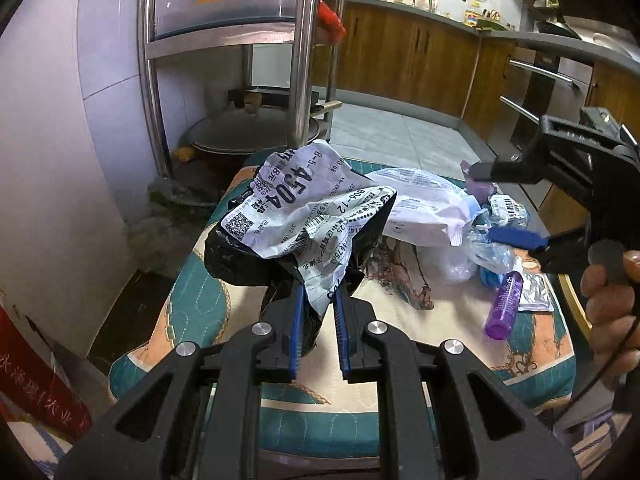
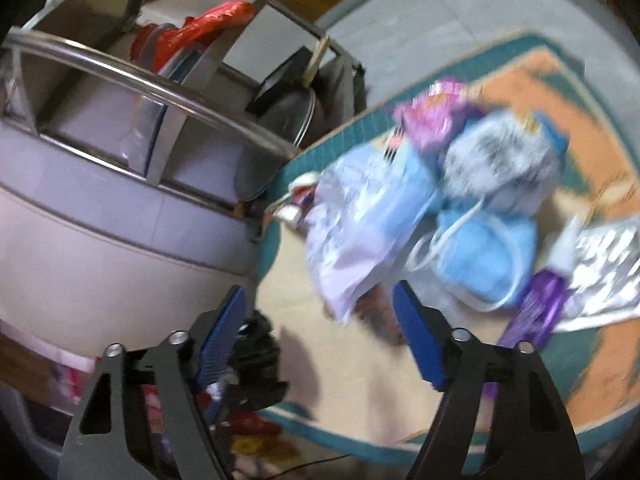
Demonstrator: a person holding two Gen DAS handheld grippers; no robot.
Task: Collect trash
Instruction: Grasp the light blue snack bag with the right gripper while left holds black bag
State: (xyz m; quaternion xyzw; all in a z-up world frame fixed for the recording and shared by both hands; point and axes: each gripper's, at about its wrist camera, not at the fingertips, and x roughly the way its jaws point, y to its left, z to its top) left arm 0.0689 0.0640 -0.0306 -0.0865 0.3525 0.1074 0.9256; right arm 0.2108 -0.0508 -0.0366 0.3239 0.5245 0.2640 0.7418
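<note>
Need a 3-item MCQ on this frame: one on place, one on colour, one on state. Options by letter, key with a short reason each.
1. Where does the purple bottle lie?
A. on the cushion, beside the silver pouch
B. on the metal rack
C. on the floor

2. What colour are the pads of the left tongs?
A. red
B. blue
C. green

3. How do the two tongs stand?
A. both open
B. left open, right shut on the bottle
C. left shut on the black bag, right tongs open

Key: 1 A, the left view shows the bottle flat on the cushion, overlapping the pouch. 2 B, blue strips line both fingers. 3 C, the left pads pinch the bag with its crumpled label, while the right pads are spread with nothing between them.
</note>
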